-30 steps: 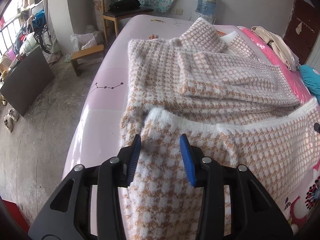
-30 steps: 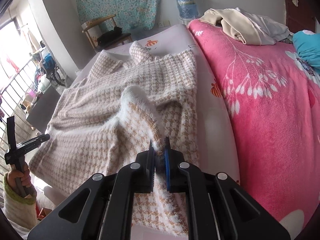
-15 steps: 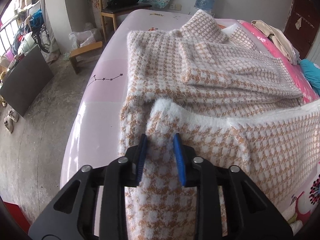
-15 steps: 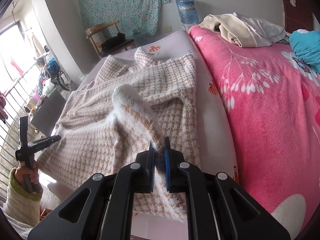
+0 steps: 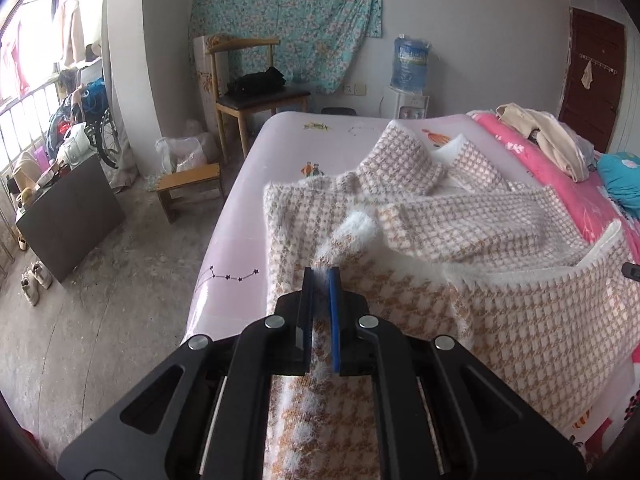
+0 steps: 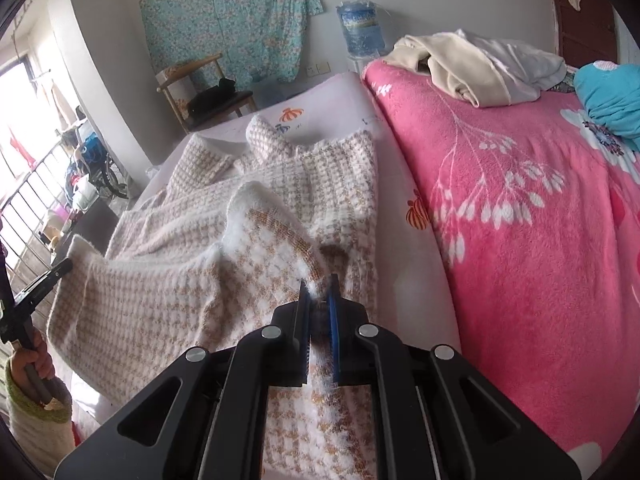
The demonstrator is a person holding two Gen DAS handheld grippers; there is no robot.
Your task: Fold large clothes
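Observation:
A fuzzy tan-and-white houndstooth sweater (image 5: 500, 292) lies on the pale pink bed sheet (image 5: 248, 216), sleeves folded across its body. My left gripper (image 5: 321, 276) is shut on the sweater's white bottom hem at its left corner and holds it lifted. My right gripper (image 6: 319, 286) is shut on the hem of the same sweater (image 6: 160, 292) at its right corner, also lifted. The hem hangs stretched between the two grippers. The left gripper also shows at the left edge of the right wrist view (image 6: 40, 284).
A pink floral blanket (image 6: 520, 208) covers the right of the bed, with cream clothes (image 6: 472, 64) and a teal garment (image 6: 612, 100) on it. A wooden chair (image 5: 256, 96), low stool (image 5: 188, 184) and dark board (image 5: 68, 216) stand on the floor left of the bed.
My left gripper closed on the sweater's hem corner and lifted it. My right gripper stayed shut on the hem and rose, carrying the bottom edge up and forward over the body.

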